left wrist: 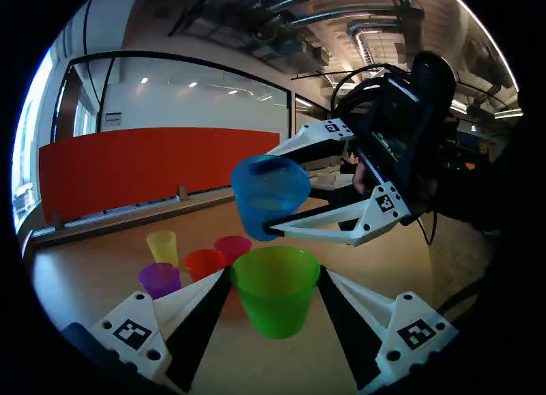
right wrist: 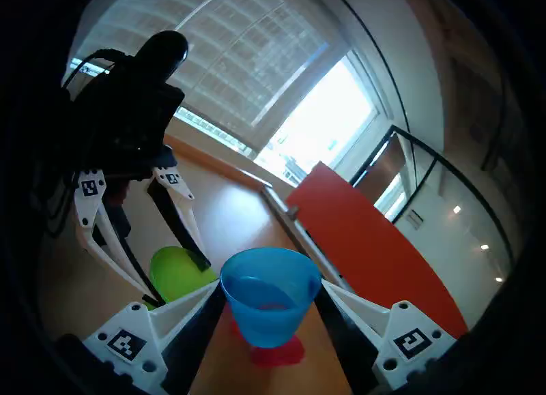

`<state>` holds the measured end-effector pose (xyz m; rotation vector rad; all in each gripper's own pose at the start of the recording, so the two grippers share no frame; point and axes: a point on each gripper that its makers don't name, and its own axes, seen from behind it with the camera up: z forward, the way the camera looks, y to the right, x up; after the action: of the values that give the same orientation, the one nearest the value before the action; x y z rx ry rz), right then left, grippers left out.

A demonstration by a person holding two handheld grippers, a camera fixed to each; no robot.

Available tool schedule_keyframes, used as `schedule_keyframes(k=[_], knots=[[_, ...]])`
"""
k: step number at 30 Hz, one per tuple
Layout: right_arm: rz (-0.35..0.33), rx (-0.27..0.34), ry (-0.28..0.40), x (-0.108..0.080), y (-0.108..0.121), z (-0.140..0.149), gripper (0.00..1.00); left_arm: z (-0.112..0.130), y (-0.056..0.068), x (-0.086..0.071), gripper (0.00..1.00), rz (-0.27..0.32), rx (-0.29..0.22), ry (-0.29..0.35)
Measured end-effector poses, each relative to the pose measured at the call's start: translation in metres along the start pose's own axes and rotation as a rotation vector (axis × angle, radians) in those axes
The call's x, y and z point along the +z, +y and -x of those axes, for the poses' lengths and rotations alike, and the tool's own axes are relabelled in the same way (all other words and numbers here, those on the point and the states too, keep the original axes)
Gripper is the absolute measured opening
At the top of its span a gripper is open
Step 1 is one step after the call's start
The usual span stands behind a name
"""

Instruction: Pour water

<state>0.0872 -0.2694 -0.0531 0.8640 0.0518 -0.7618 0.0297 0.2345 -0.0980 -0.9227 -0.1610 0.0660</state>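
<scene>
blue cup (left wrist: 269, 194) tilted, green cup (left wrist: 276, 296) upright

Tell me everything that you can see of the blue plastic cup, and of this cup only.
The blue plastic cup is translucent, round and tapered, wider at its open rim, without a handle. The right gripper holds it in the air, its two white fingers pressing on opposite sides. In the left gripper view it hangs just above the green plastic cup, apart from it, its mouth tipped somewhat toward that camera. A little water seems to lie inside.
</scene>
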Motion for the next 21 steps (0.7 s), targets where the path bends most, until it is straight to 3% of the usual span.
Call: schedule_keyframes(k=[21], knots=[[0.004, -0.183, -0.010, 0.0089, 0.0042, -0.0058, 0.90, -0.0016, -0.0001, 0.0009, 0.90, 0.004, 0.006, 0.000]])
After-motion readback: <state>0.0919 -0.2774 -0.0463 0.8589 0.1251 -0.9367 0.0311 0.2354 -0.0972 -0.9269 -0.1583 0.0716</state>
